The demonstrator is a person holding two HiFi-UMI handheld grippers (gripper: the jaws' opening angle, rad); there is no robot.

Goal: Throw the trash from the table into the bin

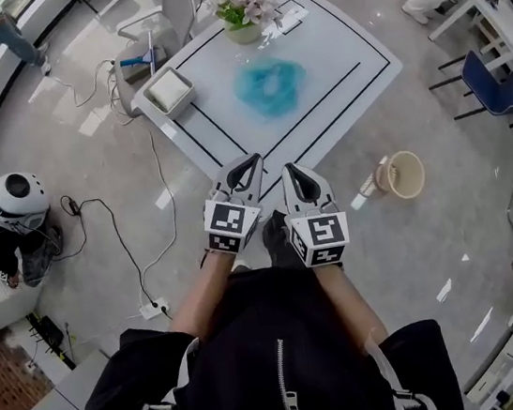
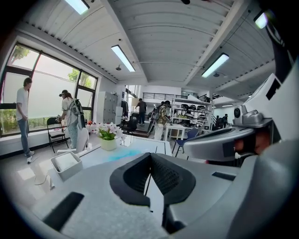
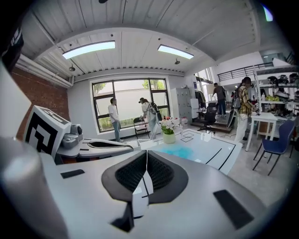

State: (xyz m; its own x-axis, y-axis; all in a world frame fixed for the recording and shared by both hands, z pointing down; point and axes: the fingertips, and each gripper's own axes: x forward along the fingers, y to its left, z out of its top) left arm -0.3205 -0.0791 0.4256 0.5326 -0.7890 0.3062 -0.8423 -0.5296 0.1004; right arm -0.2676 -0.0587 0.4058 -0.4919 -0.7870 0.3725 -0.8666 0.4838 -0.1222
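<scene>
Both pairs of jaws are clenched with nothing between them. In the left gripper view the left gripper (image 2: 150, 154) shows its dark ribbed pads meeting at the tips, and the right gripper (image 3: 146, 151) shows the same in its own view. From the head view the two are held side by side in front of the person's chest, short of the white desk with black lines (image 1: 348, 44).

The likely trash is a crumpled bright-blue heap (image 1: 270, 86), thin plastic or paper by its look, lying near the middle of the desk, apart from everything else on it. A white pot of pale flowers (image 1: 243, 31) stands at the far end and a shallow white square tray (image 1: 168, 90) sits at the left corner. The round beige bin (image 1: 423, 173) stands on the floor to the right of the desk, well apart from the heap.

This reads as the approach step: nothing has been picked up. The next move calls for closing on the desk, releasing one pair of jaws, and bringing them down over the blue heap to pinch a fold of it before carrying it to the bin.
</scene>
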